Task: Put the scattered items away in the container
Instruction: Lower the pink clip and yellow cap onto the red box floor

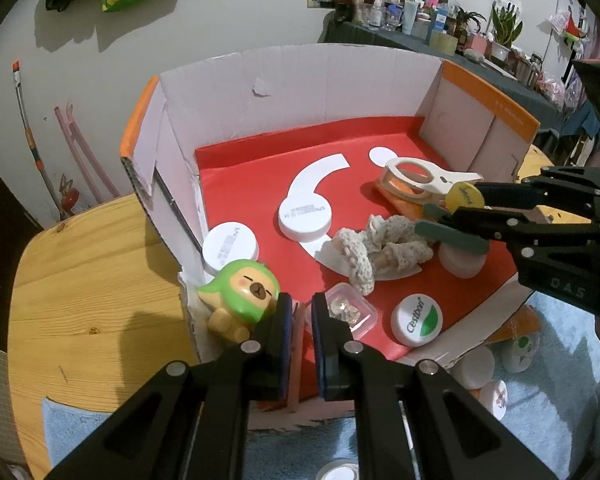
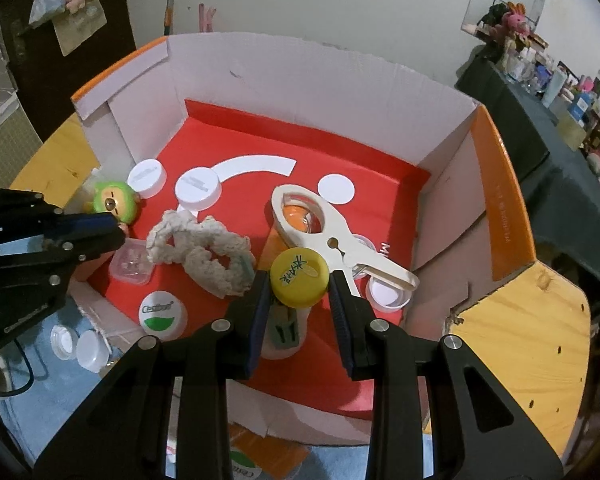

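Right claw (image 2: pixel 298 280): clenched on a yellow bottle cap (image 2: pixel 299 277), held at lower centre of the right wrist view, above the red floor of the cardboard box (image 2: pixel 320 68). Left claw (image 1: pixel 302 312): jaws closed, nothing clearly between the pads. Just left of it stands a green capybara figurine (image 1: pixel 242 294); just right, a clear plastic case (image 1: pixel 350 312). Centre frame: a crocheted scrunchie (image 1: pixel 380 248), white lids (image 1: pixel 305 216) and a cream clip (image 2: pixel 332 236). The box rests on a wooden worktop (image 1: pixel 84 280).

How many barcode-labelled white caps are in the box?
2 barcode caps: one against the left wall beside the green toy, one on the red floor. Others may be hidden.
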